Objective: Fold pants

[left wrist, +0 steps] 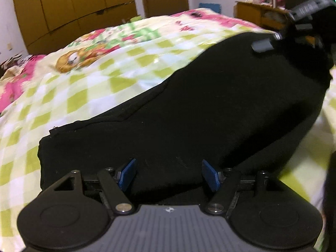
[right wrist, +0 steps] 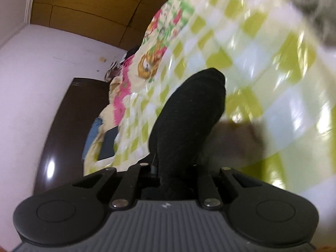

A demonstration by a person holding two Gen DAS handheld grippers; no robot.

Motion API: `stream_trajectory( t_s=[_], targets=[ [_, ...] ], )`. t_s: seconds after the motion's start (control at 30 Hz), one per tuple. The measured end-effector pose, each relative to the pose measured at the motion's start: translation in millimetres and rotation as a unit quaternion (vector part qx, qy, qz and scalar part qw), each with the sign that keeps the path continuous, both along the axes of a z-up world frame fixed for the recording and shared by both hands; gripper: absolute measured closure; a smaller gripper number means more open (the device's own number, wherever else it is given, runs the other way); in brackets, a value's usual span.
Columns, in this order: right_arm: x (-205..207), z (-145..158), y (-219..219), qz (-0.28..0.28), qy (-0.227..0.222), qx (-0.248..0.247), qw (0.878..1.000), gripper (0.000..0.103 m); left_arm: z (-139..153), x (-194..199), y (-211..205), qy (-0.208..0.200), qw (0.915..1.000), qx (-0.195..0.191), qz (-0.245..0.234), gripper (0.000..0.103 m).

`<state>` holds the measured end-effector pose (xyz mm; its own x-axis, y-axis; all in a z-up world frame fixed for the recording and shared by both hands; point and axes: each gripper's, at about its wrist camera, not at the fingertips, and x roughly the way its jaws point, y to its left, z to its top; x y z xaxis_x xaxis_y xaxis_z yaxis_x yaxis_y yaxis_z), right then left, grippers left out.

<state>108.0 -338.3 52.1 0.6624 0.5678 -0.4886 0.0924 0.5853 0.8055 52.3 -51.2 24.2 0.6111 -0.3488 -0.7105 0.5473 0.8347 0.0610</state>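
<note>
**Inspector:** While the pants (left wrist: 210, 105) lie across the bed (left wrist: 94, 88), where is each gripper?

**Assistant:** The left gripper (left wrist: 169, 175) hangs over the near end of the black cloth, its jaws wide apart. The blue pads (left wrist: 128, 173) stand clear on either side, and I cannot see them pressing anything. The right gripper (right wrist: 174, 168) is drawn narrow and clamps a bunch of the same cloth, which rises from between its fingers as a thick black column above the checked bedcover (right wrist: 262, 52).

**Inspector:** Why that arrangement?

**Assistant:** My reading is that the right side has picked up one end to carry it over, while the left waits open at the other end, either to pin the cloth or to take its own hold. From the left wrist view the right gripper (left wrist: 273, 40) sits at the far end of the pants, so the garment is stretched between the two.

**Inspector:** How far along is the fold?

**Assistant:** Early, I judge. Most of the cloth lies flat and long on the bed.

**Inspector:** Any markings?

**Assistant:** A small pale emblem on each gripper body, too small to read. The bedcover carries a cartoon print; no legible lettering.
</note>
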Motion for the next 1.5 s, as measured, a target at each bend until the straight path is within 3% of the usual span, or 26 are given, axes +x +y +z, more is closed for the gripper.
stream_trajectory(
  t_s=[0.17,0.3,0.47,0.7,0.8,0.9,0.97,1.13,1.27,1.5],
  targets=[
    [10,39,49,0.029,-0.012,-0.042,0.999,0.087,8,-13,30,-0.004,0.9989,-0.039,0.027,0.022],
    [27,52,112,0.063,-0.013,-0.068,0.996,0.087,11,-30,67,-0.005,0.996,-0.063,0.064,0.022],
    [42,44,192,0.096,0.008,-0.107,0.99,0.086,2,-57,104,-0.005,0.9908,-0.091,0.1,0.022],
    [57,-4,282,0.111,0.057,-0.169,0.978,0.079,-2,-61,132,0.0,0.983,-0.14,0.119,0.022],
    [62,-26,295,0.096,0.082,-0.162,0.979,0.072,-4,-66,141,0.002,0.9812,-0.146,0.126,0.022],
    [61,-30,311,0.106,0.079,-0.19,0.973,0.06,-6,-63,146,0.009,0.9792,-0.15,0.136,0.022],
    [61,-29,315,0.116,0.068,-0.185,0.974,0.046,-7,-64,150,0.012,0.9786,-0.149,0.141,0.022],
    [58,-15,319,0.124,0.048,-0.158,0.978,0.042,-6,-67,150,0.007,0.9809,-0.126,0.148,0.022],
    [54,-4,322,0.148,0.032,-0.109,0.982,0.043,2,-75,147,-0.002,0.9827,-0.109,0.15,0.022],
    [62,17,304,0.137,-0.036,-0.179,0.974,0.043,21,-75,157,-0.038,0.9794,-0.073,0.184,0.022]
  ],
)
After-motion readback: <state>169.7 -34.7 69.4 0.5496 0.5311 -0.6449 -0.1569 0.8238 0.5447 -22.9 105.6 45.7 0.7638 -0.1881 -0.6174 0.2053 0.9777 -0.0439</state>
